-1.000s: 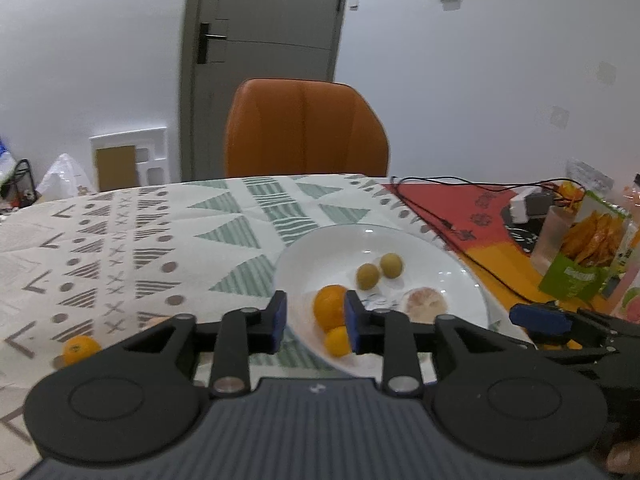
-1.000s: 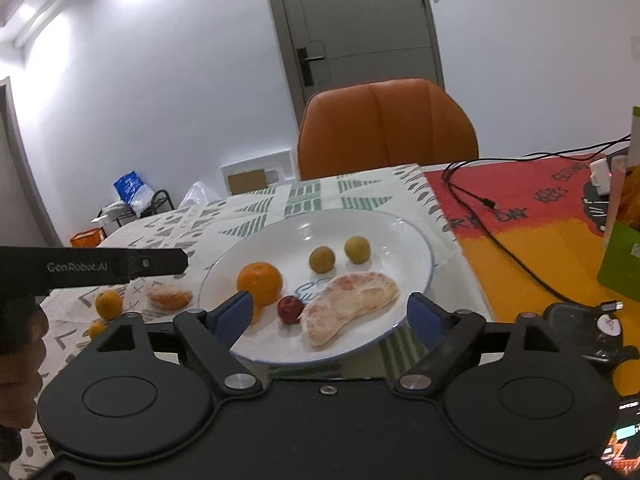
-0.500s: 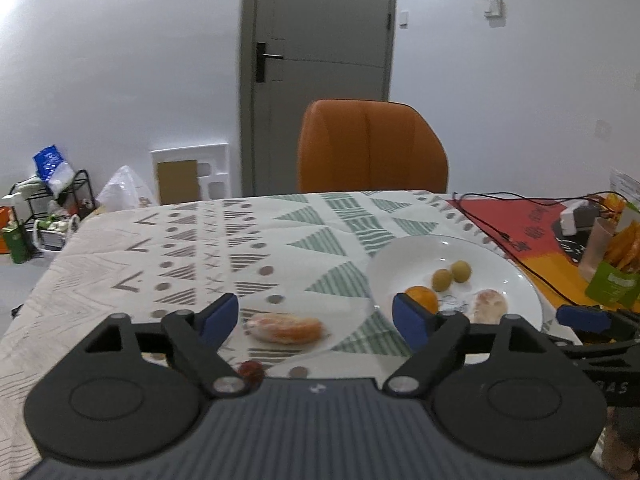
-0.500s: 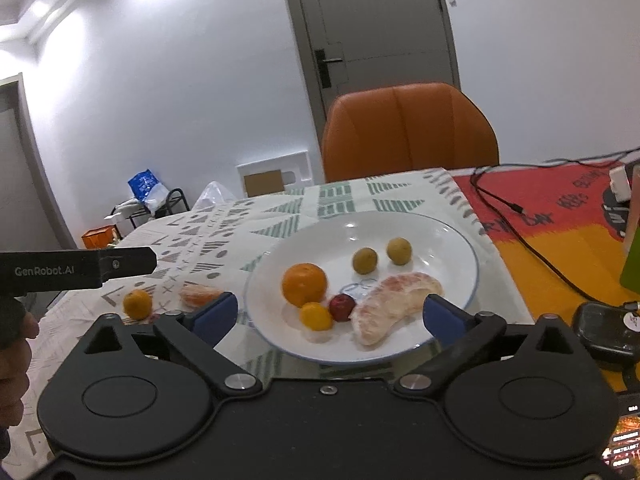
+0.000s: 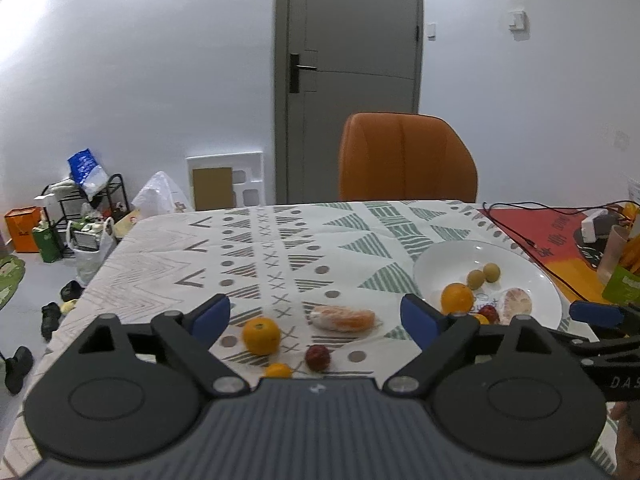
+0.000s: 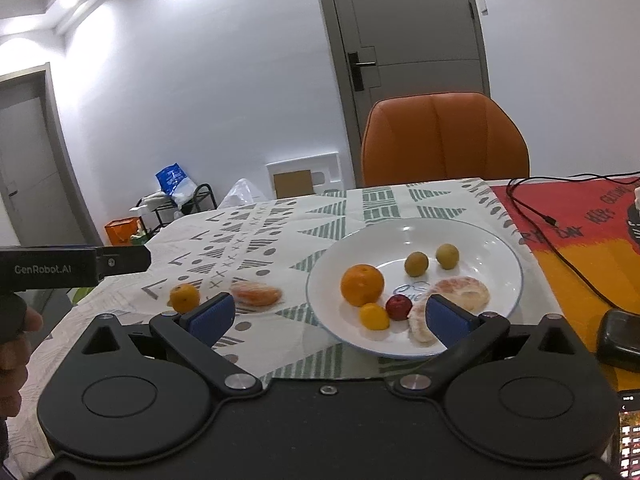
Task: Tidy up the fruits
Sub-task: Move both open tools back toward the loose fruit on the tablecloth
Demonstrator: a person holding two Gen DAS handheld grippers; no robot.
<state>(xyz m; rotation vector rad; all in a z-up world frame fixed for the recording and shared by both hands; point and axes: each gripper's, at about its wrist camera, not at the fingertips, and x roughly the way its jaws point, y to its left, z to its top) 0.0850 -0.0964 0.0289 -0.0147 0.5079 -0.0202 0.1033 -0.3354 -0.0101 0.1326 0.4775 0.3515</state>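
A white plate (image 6: 400, 236) holds an orange (image 6: 362, 285), a small orange fruit (image 6: 374, 316), a red fruit (image 6: 399, 307), a peeled segment (image 6: 460, 294) and two greenish fruits (image 6: 416, 264). My right gripper (image 6: 330, 317) hovers open just in front of the plate (image 5: 448, 256). On the patterned cloth to the left lie an orange (image 5: 261, 336), a wrapped peeled segment (image 5: 344, 319), a red fruit (image 5: 318, 357) and a small orange fruit (image 5: 279, 371). My left gripper (image 5: 315, 318) is open above these, holding nothing.
An orange chair (image 5: 406, 160) stands behind the table. A black cable (image 6: 560, 256) runs over the red and orange mat (image 6: 592, 216) on the right. A dark device (image 6: 620, 340) lies near the plate, and a green snack bag (image 5: 622, 286) stands at the far right.
My left gripper opened, left the small orange fruit on the plate and swung left over the loose fruits. The right gripper stayed open and shifted slightly.
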